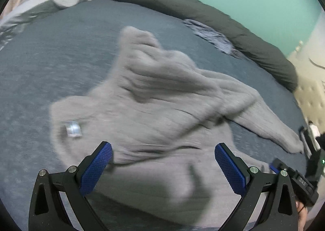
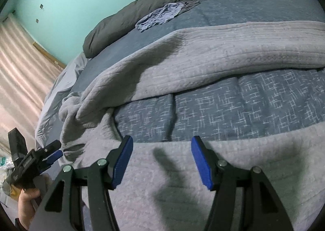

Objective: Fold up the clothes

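Currently we list: one grey sweater [image 1: 162, 109], rumpled on the bed [image 1: 50, 58], unfolded; left hand-held gripper [image 1: 163, 162] and right hand-held gripper [image 2: 161, 162] above it, spread, empty. Folding all remains.

You've got a ribbed, fuzzy grey knit sweater [image 1: 162, 109] on a quilted matt blue bedspread [image 2: 243, 105]; your gripper pads [image 2: 122, 162] look like textured blue rubber, arms matt black plastic.
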A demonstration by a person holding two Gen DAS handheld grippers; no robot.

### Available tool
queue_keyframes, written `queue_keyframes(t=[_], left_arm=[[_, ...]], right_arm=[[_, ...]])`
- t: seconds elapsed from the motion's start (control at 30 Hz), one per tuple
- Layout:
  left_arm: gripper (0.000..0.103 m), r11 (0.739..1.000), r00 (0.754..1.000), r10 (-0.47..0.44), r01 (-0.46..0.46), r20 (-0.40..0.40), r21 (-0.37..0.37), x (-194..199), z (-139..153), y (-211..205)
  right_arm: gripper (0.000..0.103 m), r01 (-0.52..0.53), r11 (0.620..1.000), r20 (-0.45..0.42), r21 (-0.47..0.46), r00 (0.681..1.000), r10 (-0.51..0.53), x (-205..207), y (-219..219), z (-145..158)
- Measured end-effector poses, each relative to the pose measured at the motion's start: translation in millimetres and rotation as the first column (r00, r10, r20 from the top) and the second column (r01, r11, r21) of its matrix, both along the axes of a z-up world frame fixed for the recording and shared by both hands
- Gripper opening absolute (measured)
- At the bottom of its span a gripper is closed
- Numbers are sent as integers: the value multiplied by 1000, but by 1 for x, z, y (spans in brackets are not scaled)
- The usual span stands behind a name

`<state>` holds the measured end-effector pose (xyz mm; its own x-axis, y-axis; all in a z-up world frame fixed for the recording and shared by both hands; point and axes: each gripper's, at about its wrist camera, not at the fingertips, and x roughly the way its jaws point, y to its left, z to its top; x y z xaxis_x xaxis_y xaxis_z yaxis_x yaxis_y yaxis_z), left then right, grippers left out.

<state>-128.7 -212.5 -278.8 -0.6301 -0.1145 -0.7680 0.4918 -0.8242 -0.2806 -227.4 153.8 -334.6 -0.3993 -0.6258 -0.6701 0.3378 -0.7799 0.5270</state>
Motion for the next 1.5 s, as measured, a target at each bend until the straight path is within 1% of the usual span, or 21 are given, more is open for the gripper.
queue_keyframes(t=[0.13, 0.27, 0.37, 0.47, 0.57, 0.67, 0.83, 0.93, 1.1, 1.2, 1.33, 1.4, 1.5], left_arm=[[103, 997, 997, 73, -72, 36, -30, 17, 4, -26], [103, 990, 988, 140, -139, 67, -17, 31, -3, -52], [103, 989, 985, 148, -145, 92, -42, 33, -9, -64], [103, 988, 983, 157, -157, 95, -16, 35, -17, -76], [103, 984, 978, 177, -176, 110, -19, 33, -24, -85], [103, 982, 977, 189, -189, 99, -16, 33, -21, -90], [103, 989, 987, 145, -144, 72, -26, 13, -6, -95], [103, 994, 994, 101, -98, 49, -47, -8, 8, -94], [103, 999, 999, 42, -42, 20, -29, -51, 26, -101], [103, 1000, 1000, 22, -22, 21, -20, -70, 31, -104], [102, 1000, 999, 4, -4, 32, -5, -87, 35, -106], [101, 1000, 999, -12, 12, 41, 1, -100, 36, -105], [99, 999, 997, -34, 35, 67, -11, -111, 37, -98]], right_arm=[[61, 6, 1000, 11, -20, 1000, -6, 0, 2, 0], [61, 18, 999, 9, -38, 1000, -17, -1, 7, 3], [61, 27, 998, 9, -50, 1000, -26, -2, 10, 5], [61, 30, 998, 14, -57, 999, -29, -3, 12, 6], [61, 30, 998, 20, -61, 999, -29, -4, 12, 4], [61, 30, 998, 26, -62, 999, -29, -5, 13, 2], [61, 35, 997, 47, -62, 998, -32, -8, 15, -4], [61, 35, 997, 54, -63, 998, -32, -9, 15, -6], [61, 38, 997, 60, -63, 998, -35, -12, 17, -9], [61, 42, 997, 67, -63, 997, -38, -14, 18, -12], [61, 44, 997, 70, -60, 997, -39, -17, 19, -15], [61, 41, 997, 72, -59, 997, -37, -19, 20, -16], [61, 39, 998, 68, -52, 997, -35, -21, 21, -17]])
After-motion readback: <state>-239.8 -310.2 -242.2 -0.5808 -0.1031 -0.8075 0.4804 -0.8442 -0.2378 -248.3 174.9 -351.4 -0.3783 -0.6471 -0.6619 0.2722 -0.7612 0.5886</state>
